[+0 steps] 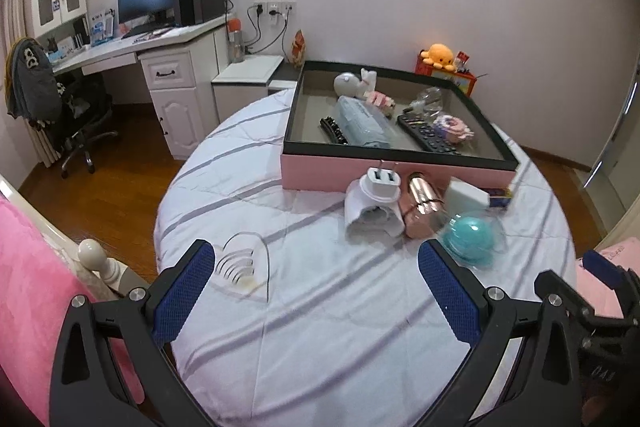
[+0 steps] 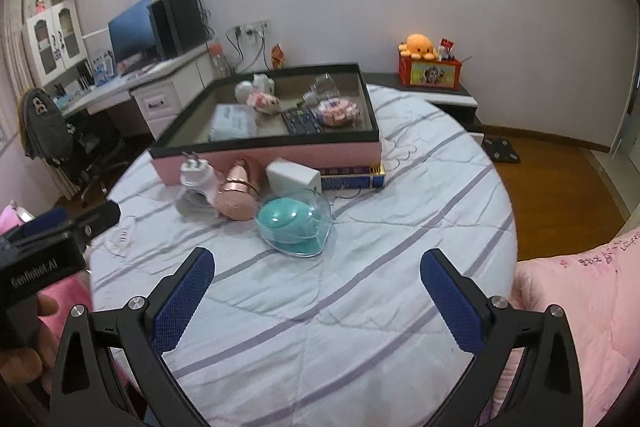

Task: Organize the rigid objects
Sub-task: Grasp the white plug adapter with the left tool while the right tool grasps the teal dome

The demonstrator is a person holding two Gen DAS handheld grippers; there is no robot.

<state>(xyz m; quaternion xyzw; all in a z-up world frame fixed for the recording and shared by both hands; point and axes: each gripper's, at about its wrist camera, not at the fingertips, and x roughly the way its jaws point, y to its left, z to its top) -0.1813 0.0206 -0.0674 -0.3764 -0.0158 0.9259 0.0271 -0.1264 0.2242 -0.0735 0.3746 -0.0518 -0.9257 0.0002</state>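
The round bed with its white, grey-striped sheet drops off to wooden floor on the left and right, and a wide stretch of bare sheet lies in front of both tongs. At the far side sits the shallow pink box with a black rim, already holding a black remote control and other small things. Just before its near wall cluster a white plug adapter, a rose-gold metal cylinder, a white rectangular block and a teal device in a clear heart-shaped case. The left tongs gape wide, empty; a clear heart-shaped lid lies just beside their left finger. The right tongs also gape wide and empty, the teal case just beyond them.
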